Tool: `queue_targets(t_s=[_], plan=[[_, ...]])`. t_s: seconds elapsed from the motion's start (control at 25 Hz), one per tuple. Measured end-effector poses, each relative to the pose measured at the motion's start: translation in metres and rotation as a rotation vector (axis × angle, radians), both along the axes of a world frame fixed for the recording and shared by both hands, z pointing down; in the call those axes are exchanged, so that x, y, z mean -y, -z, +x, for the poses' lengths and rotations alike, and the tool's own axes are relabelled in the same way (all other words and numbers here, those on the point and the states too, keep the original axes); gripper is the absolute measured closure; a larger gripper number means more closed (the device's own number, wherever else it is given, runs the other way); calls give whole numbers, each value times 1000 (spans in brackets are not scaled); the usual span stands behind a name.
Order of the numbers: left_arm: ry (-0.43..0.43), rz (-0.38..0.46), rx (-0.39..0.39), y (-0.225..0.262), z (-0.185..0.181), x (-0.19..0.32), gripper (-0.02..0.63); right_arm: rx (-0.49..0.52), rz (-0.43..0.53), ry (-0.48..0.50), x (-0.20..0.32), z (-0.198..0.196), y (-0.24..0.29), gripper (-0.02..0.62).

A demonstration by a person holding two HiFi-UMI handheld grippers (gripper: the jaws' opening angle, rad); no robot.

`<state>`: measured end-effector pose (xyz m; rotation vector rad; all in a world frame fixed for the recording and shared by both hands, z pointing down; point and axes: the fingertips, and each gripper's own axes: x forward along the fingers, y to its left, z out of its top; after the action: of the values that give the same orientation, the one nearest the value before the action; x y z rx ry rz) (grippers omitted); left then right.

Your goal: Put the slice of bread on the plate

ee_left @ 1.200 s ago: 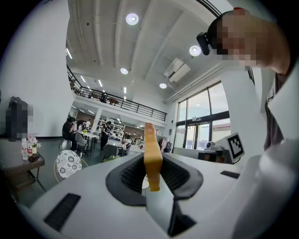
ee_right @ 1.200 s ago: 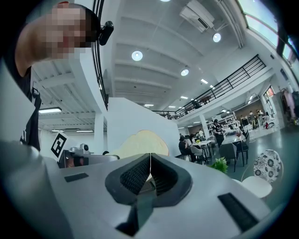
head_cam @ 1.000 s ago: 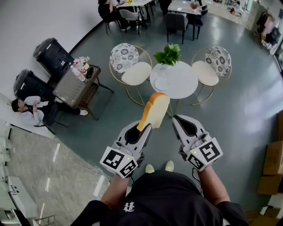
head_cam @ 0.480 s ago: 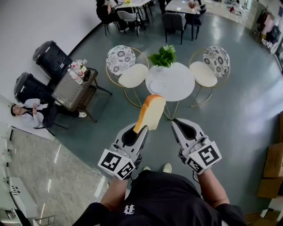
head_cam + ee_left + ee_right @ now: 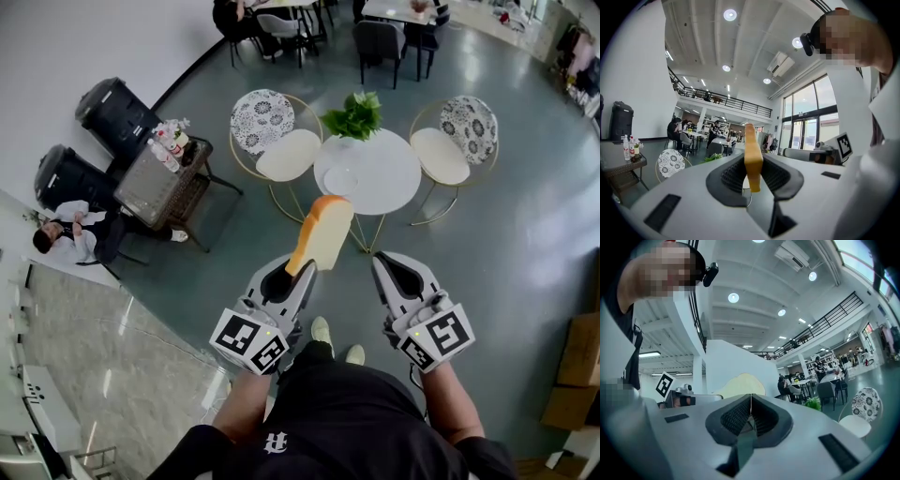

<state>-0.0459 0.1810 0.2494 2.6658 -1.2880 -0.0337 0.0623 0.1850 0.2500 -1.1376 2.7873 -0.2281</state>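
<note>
The one slice of bread (image 5: pixel 323 234) stands on end in the air. Its lower end is pinched between the jaws of the left gripper (image 5: pixel 303 270), which are only a narrow gap apart. It is in front of the person, short of the single plate (image 5: pixel 343 178). That plate lies on the one round white table (image 5: pixel 389 173), beside one leafy plant (image 5: pixel 353 116). The right gripper (image 5: pixel 382 261) is level with the left, its jaws closed together on nothing.

Two chairs flank the table, the left chair (image 5: pixel 263 120) and the right chair (image 5: pixel 469 120), each with a patterned back. Off to the left are one wicker cart (image 5: pixel 155 187) carrying a few bottles (image 5: pixel 169 141) and two black bins (image 5: pixel 112 112).

Compared with a second ago the grip on the slice is unchanged, and one shoe (image 5: pixel 322 330) now sits farther forward than the other.

Each gripper's cube shows black-and-white square markers. The white emblem (image 5: pixel 273 441) on the black shirt is too small to read.
</note>
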Motion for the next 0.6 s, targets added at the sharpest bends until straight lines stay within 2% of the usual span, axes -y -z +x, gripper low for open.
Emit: queue_targets(t_s=[0.28,0.6], plan=[[-16,-17,-16,-13,-15,43,515,-18,-14,-24,37,-13,-9,592],[-58,-25,-25,-23,-49,124,515,-44,-19,-62,112,-50,-9,592]])
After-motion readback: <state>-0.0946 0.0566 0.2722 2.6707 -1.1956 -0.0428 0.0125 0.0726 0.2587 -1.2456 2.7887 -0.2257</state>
